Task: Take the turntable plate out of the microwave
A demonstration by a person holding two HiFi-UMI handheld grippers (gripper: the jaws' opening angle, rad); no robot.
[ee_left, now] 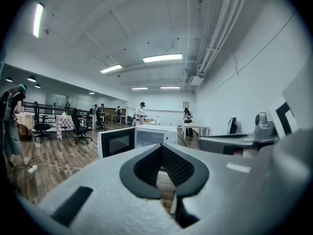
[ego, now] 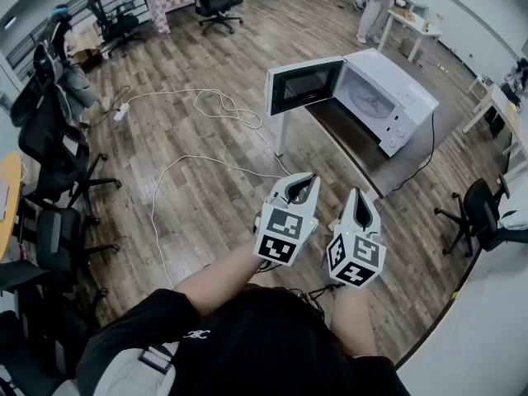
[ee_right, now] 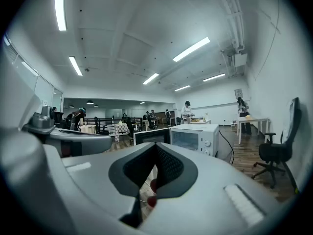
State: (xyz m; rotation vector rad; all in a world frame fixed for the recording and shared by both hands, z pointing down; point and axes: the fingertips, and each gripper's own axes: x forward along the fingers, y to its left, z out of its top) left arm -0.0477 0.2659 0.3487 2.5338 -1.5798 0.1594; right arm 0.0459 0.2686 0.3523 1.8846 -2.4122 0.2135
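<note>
Shut left gripper (ego: 308, 177) and right gripper (ego: 360, 195) bear square markers (ego: 280, 236); microwave (ego: 388, 97) open.

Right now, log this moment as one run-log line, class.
microwave: door open | turntable plate: inside | left gripper: shut, empty | right gripper: shut, empty | both short of microwave

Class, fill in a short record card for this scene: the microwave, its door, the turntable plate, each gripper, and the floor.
Microwave: on a dark table, apart from both grippers
Door: swung open
Turntable plate: inside the microwave, not yet taken out
Left gripper: jaws shut, nothing between them
Right gripper: jaws shut, nothing between them, beside the left
Floor: wood, white cable lying on it
</note>
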